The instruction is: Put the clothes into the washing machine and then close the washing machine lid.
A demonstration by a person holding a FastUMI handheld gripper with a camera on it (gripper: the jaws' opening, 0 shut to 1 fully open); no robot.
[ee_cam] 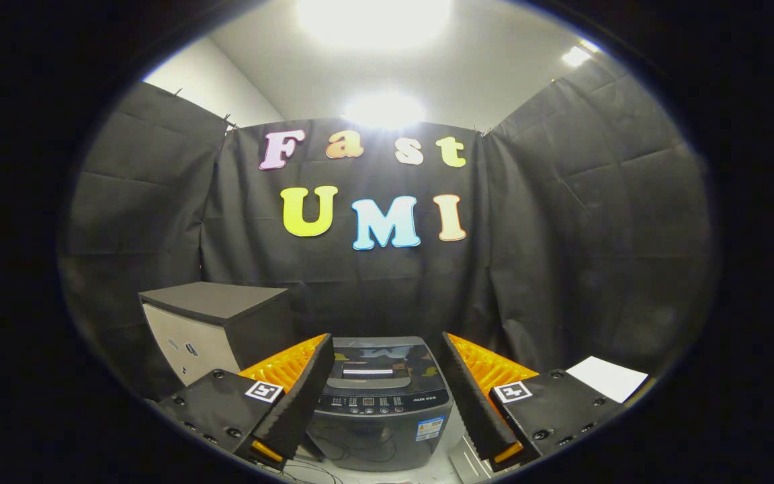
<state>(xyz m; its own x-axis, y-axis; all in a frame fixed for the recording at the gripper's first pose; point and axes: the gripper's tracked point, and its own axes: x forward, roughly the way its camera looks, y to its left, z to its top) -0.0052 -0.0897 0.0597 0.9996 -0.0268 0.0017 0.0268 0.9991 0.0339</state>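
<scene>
A small dark top-loading washing machine [380, 403] stands on the floor just beyond my fingers, framed in the gap between them. Its glossy lid [377, 357] lies flat and shut, with the control panel along the front edge. My gripper [385, 346] is open, its two fingers spread wide to either side of the machine and holding nothing. I see no clothes anywhere here.
A low cabinet [216, 326] with a dark top and pale front stands left of the machine. A white sheet [607, 376] lies beyond the right finger. Black cloth walls close in the booth behind and on both sides. Cables trail on the floor before the machine.
</scene>
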